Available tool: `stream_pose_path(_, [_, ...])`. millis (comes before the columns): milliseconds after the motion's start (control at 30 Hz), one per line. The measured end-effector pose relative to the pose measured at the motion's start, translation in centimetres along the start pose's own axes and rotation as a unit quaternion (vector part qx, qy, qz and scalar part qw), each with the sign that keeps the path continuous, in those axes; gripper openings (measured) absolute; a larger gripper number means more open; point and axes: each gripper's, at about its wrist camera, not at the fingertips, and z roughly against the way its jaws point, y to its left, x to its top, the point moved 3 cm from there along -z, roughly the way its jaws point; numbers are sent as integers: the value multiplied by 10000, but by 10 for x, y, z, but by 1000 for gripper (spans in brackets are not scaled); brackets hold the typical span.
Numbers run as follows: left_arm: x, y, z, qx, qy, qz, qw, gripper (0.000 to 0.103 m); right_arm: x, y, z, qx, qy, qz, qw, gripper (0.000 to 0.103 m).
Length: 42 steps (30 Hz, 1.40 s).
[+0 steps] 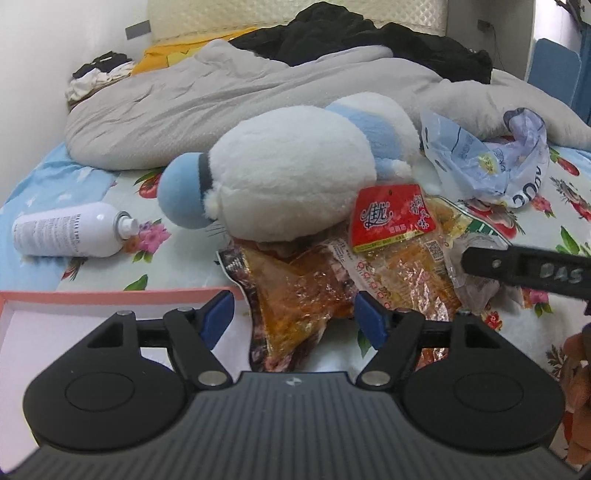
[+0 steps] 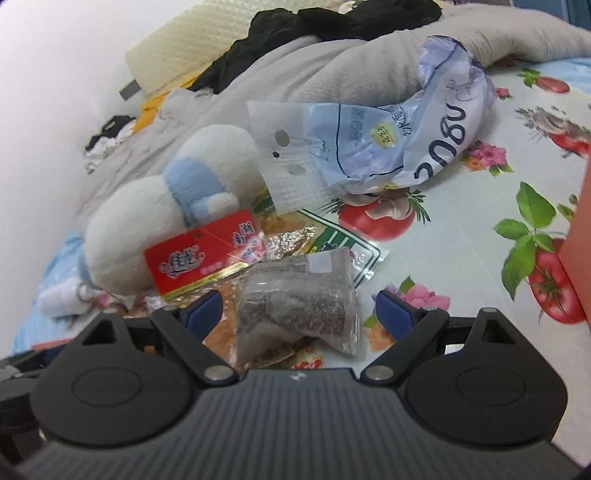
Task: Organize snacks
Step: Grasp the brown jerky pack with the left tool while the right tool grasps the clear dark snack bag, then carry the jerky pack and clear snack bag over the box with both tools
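Snack packets lie in a heap on the floral bedsheet. My left gripper (image 1: 293,314) is open, its blue pads either side of an orange-brown clear packet (image 1: 295,295). A red-labelled packet (image 1: 391,218) lies behind it, against a white and blue plush toy (image 1: 291,184). A crumpled pale blue bag (image 1: 484,158) lies at the right. My right gripper (image 2: 301,314) is open over a small clear packet of brown snack (image 2: 299,306); the red-labelled packet (image 2: 203,254) and the pale blue bag (image 2: 388,140) lie beyond. The right gripper's black finger (image 1: 524,269) shows in the left wrist view.
A pink-rimmed white box (image 1: 55,299) sits at the lower left beside my left gripper. A white spray bottle (image 1: 70,229) lies on the sheet at the left. A grey duvet (image 1: 221,96) and dark clothes (image 1: 351,33) cover the bed behind. An orange-pink box edge (image 2: 580,251) stands at the right.
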Motion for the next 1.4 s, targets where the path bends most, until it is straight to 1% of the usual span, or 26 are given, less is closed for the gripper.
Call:
stream_pose_path(67, [-3,-2,-4,-16,-5,-58,10000,73,-3,4,-6,-116,-25,265,9996,90])
stream_pose_path(100, [-4,-3,-5,-36,-23,-61,10000,70,-4,5,-7,-119,-22,334,9994,85])
stream_pose_path(167, [-6,-4,-6,7,-67,-105,9999,68,-7,6,-9,-73,2,406,9992,76])
stream_pose_path(233, [-7,-4,-6,56,-106,-120,9999,62,-9,8,-7,-110,-45,460,9989,76])
stream_pose_path(400, [-9,2,1,14,-102,-11,9999,52,-10,8,0,-124,18,455,9989,73])
stream_pose_path(600, [-19,-2,20,-3,-62,139,9999,47,-16,7,26,-76,46,458,9989,72])
stream_pose_path(733, [-31,-4,45,-46,-43,367,9993,43,-26,4,52,-36,55,489,9988,72])
stream_pose_path(833, [-42,-7,65,-54,45,548,9985,40,-35,-1,74,18,78,529,9986,72])
stream_pose_path(933, [-55,-10,85,-36,98,686,9976,38,-46,-11,96,41,218,410,9989,72])
stream_pose_path(1100, [-80,-9,124,24,95,1048,9944,37,-69,-15,141,54,308,691,9971,72])
stream_pose_path(1267, [-111,-9,164,-33,139,1340,9909,37,-91,-21,185,85,336,764,9965,72])
stream_pose_path(1400, [-145,-9,198,-125,209,1629,9863,37,-110,-25,216,144,431,809,9957,72])
